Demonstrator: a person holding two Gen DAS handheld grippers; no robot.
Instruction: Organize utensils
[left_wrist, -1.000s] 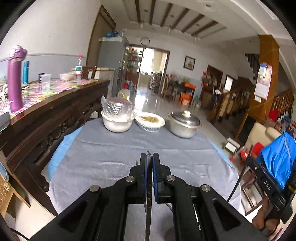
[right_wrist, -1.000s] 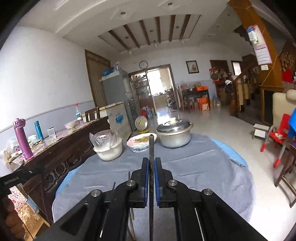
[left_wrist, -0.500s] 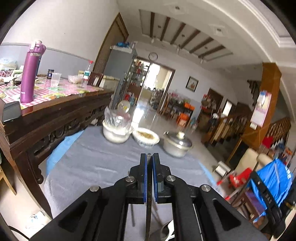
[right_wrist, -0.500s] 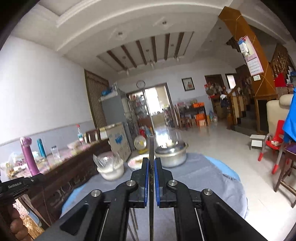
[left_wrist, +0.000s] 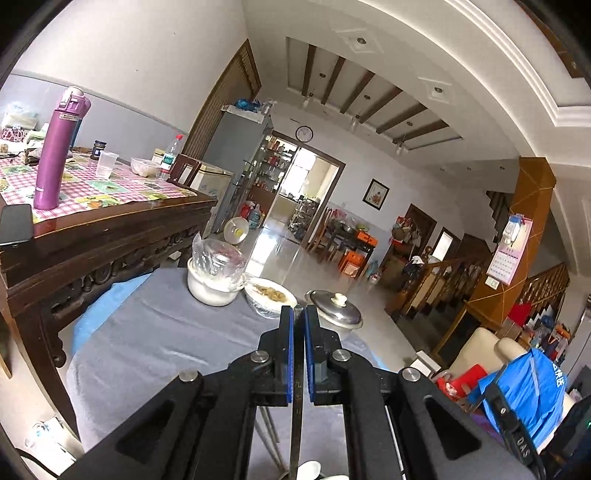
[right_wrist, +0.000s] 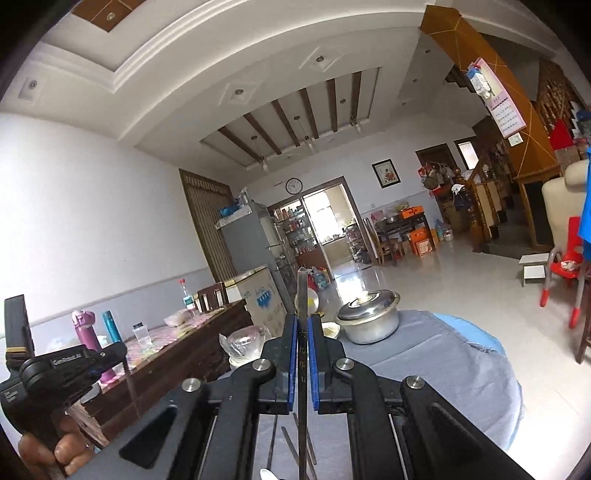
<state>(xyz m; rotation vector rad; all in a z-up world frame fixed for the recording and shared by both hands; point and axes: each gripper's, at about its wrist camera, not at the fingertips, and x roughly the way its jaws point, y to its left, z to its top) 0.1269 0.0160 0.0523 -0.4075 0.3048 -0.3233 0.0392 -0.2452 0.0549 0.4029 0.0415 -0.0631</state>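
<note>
The left gripper (left_wrist: 298, 314) is squeezed tight on a thin metal chopstick (left_wrist: 297, 413). The right gripper (right_wrist: 303, 321) also pinches a chopstick (right_wrist: 302, 295), and its tip sticks up past the blue pads (right_wrist: 291, 354). Both are lifted over the grey tablecloth (left_wrist: 155, 339). More chopsticks (right_wrist: 291, 443) lie on the cloth below. A pot (right_wrist: 369, 317) and two bowls (left_wrist: 214, 284) sit at the far side.

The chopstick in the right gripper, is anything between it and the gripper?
No. The right gripper is shut right on the chopstick, pads against it, nothing between. The pot and bowls sit farther back on the table.
</note>
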